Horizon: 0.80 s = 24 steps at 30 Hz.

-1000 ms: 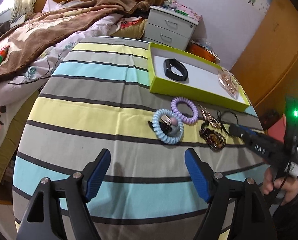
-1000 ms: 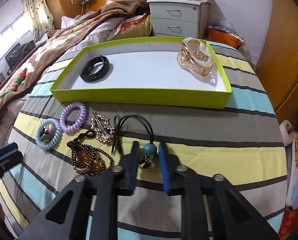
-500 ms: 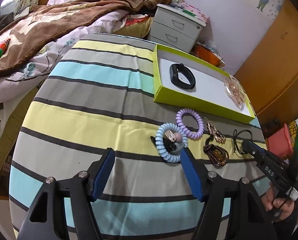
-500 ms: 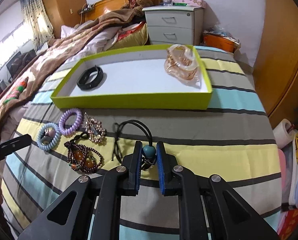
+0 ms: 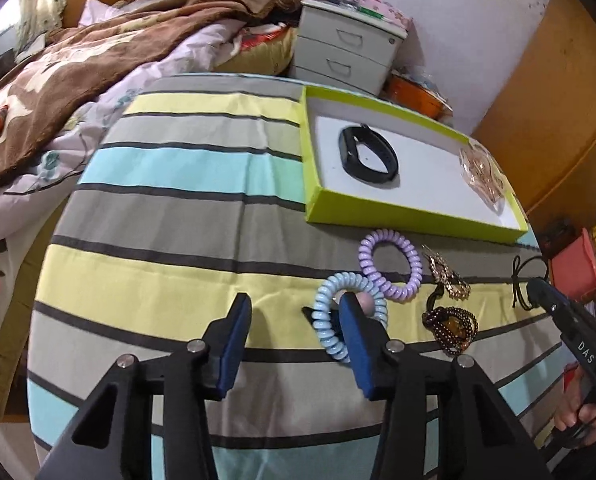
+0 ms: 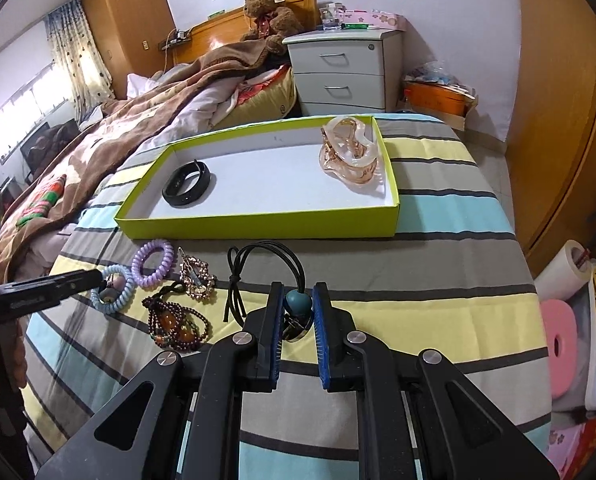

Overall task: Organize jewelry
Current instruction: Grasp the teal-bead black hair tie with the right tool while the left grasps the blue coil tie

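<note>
My left gripper [image 5: 294, 314] hovers low over the striped cloth with its jaws closing. Its right finger sits inside the ring of the blue coil hair tie [image 5: 323, 320], whose left arc lies between the jaws, untouched by the pads. My right gripper [image 6: 298, 300] is shut on the teal bead [image 6: 298, 303] of the black cord hair tie [image 6: 266, 254]. A purple coil tie [image 5: 389, 264], a gold clip [image 5: 445, 280] and a bead bracelet [image 5: 451, 326] lie alongside. The green box [image 6: 258, 228] holds a black wristband [image 6: 188, 184] and an amber hair claw [image 6: 349, 156].
An unmade bed with a brown blanket [image 6: 146, 120] lies left of the table, and a white nightstand [image 6: 343, 76] stands behind it. Off the table's right edge are a tape roll [image 6: 561, 276] and a pink roll [image 6: 557, 344]. A wooden wardrobe [image 6: 557, 100] closes the right side.
My left gripper moved forward onto the blue coil tie while its jaws narrowed. My right gripper closed tighter on the teal bead and rose slightly with it.
</note>
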Tool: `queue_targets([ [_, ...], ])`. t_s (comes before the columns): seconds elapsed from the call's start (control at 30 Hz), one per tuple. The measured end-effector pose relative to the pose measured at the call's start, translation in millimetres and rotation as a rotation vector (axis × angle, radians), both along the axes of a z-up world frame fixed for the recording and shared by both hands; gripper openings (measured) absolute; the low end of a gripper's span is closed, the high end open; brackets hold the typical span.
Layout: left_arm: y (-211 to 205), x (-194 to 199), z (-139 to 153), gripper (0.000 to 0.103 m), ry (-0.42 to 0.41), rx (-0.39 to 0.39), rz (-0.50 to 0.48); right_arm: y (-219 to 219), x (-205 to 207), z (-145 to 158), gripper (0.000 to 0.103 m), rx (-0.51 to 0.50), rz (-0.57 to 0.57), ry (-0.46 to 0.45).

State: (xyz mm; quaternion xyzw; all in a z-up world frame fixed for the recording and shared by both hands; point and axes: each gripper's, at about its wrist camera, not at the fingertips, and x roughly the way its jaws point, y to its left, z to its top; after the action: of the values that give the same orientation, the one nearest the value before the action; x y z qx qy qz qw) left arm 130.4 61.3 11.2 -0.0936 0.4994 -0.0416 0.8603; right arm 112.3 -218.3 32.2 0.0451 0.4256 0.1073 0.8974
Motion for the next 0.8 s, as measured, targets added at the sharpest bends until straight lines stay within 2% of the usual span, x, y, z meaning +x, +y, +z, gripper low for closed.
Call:
queue_targets([
  [0.13,-8,0,1,0.029,-0.018,0.02,-0.037,0,1,0,0.015,0.009,0.002,-0.002],
  [0.23,-12,3,1,0.022,-0.012,0.018,-0.059,-2,1,0,0.015,0.014,0.004,-0.003],
  [0.57,-15,10,-4,0.021,0.011,-0.019,-0.098,-2,2,0,0.015,0.022,0.001,-0.003],
  [0.8,-13,6,-1,0.01,0.006,-0.047,-0.093,-3,2,3,0.015,0.024,-0.005,-0.011],
])
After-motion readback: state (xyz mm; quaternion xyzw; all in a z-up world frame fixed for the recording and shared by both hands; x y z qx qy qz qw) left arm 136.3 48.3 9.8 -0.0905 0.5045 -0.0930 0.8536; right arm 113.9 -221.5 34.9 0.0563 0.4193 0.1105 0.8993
